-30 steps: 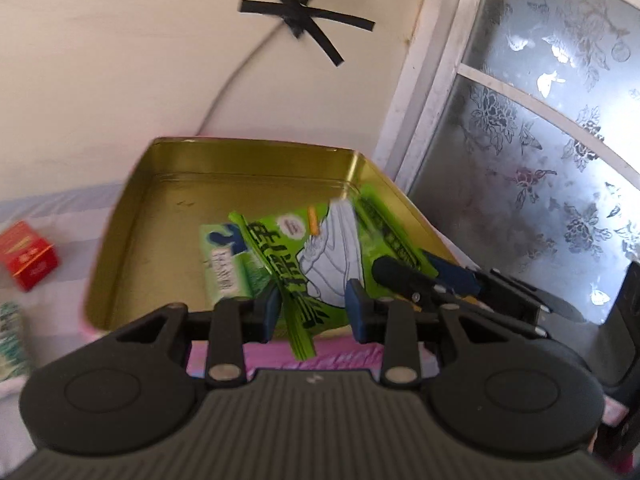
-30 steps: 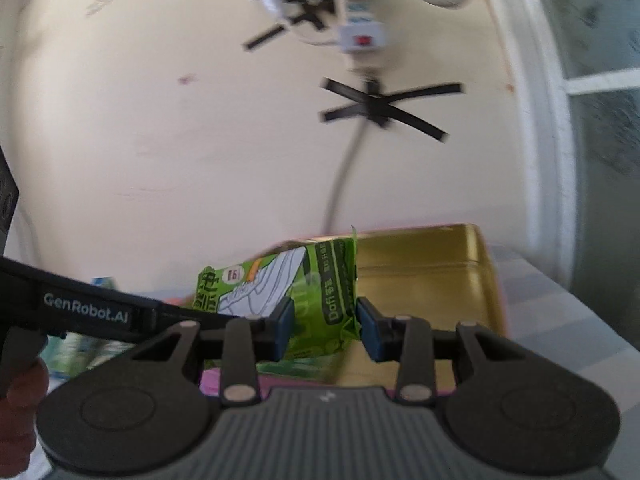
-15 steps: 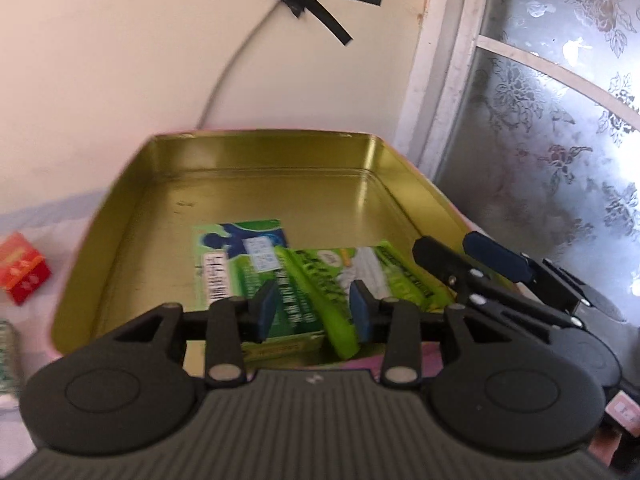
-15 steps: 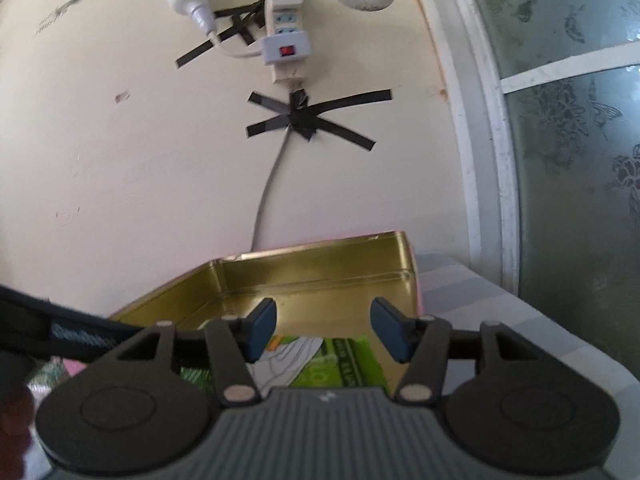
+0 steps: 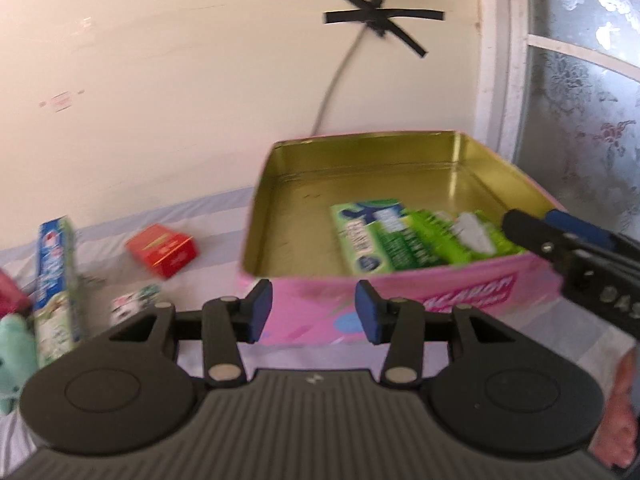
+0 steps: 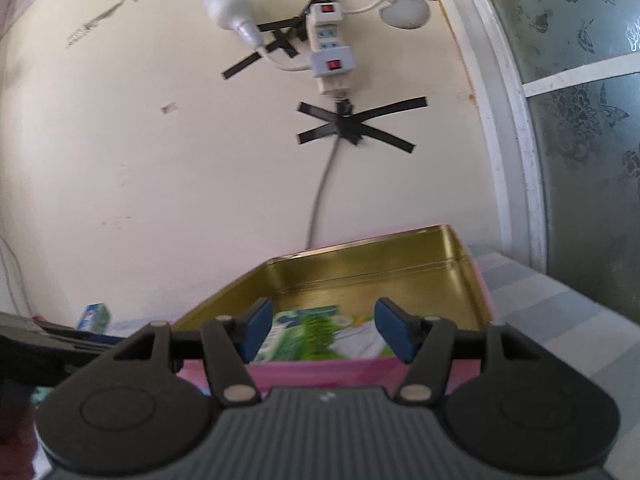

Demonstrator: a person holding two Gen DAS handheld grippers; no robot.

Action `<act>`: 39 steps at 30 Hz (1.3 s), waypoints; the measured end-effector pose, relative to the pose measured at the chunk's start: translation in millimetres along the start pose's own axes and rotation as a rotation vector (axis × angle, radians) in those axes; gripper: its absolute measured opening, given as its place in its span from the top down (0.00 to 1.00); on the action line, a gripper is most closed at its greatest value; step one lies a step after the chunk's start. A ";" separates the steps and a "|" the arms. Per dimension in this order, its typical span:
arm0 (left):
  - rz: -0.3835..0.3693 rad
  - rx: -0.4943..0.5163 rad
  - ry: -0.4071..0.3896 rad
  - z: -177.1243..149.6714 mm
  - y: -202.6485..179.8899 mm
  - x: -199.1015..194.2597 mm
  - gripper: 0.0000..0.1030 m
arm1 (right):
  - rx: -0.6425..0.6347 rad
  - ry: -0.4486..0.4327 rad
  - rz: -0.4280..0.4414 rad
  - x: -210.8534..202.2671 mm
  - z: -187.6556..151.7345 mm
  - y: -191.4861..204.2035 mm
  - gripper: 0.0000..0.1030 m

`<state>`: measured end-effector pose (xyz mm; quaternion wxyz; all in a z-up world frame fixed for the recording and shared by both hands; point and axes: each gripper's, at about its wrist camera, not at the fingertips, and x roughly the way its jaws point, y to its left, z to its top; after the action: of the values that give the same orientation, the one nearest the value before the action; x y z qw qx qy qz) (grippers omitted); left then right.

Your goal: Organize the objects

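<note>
A pink tin (image 5: pixel 400 296) with a gold inside stands against the wall, and its gold far wall (image 6: pixel 380 276) also shows in the right wrist view. Inside it lie a flat green box (image 5: pixel 362 236) and a bright green packet (image 5: pixel 452 236), seen again as the green packet (image 6: pixel 316 336). My left gripper (image 5: pixel 314 312) hangs before the tin's near wall; its jaws are opening, with nothing between them. My right gripper (image 6: pixel 324 330) sits above the near rim, jaws opening and empty, and its fingers (image 5: pixel 560 240) reach over the tin's right corner.
On the striped cloth left of the tin lie a red box (image 5: pixel 162 249), a long blue-and-green toothpaste box (image 5: pixel 56 280), a small white item (image 5: pixel 132 308) and something mint green (image 5: pixel 12 344). A cable taped to the wall (image 6: pixel 352 124) hangs behind the tin. A frosted window (image 5: pixel 592 92) is at the right.
Both grippers let go of the bright green packet, which now lies in the tin. Both have drawn back from the tin with their jaws spread wider.
</note>
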<state>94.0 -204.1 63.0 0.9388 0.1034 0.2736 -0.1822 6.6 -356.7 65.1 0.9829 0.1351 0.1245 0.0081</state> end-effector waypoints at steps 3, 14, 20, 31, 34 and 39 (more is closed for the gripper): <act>0.030 -0.017 0.006 -12.2 17.4 -6.3 0.53 | 0.004 0.018 0.018 -5.8 -7.3 16.2 0.40; 0.151 -0.065 0.007 -56.2 74.9 -28.1 0.48 | 0.039 0.141 0.042 -5.2 -36.6 56.9 0.39; 0.176 -0.084 0.006 -75.6 93.2 -37.4 0.48 | 0.039 0.187 0.053 -5.4 -47.3 74.9 0.39; 0.165 -0.112 -0.005 -91.5 106.6 -45.3 0.46 | 0.008 0.188 0.054 -15.7 -49.3 89.4 0.36; 0.168 -0.116 -0.003 -95.4 110.2 -45.6 0.46 | 0.002 0.192 0.055 -16.5 -49.8 91.7 0.35; 0.180 -0.128 0.003 -101.9 120.8 -43.6 0.46 | -0.013 0.211 0.056 -13.7 -54.0 96.6 0.35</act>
<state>59.4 -51.5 14.0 0.9556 0.0678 0.2756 -0.0791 -18.3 -250.1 43.9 0.9646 0.1307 0.2234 0.0505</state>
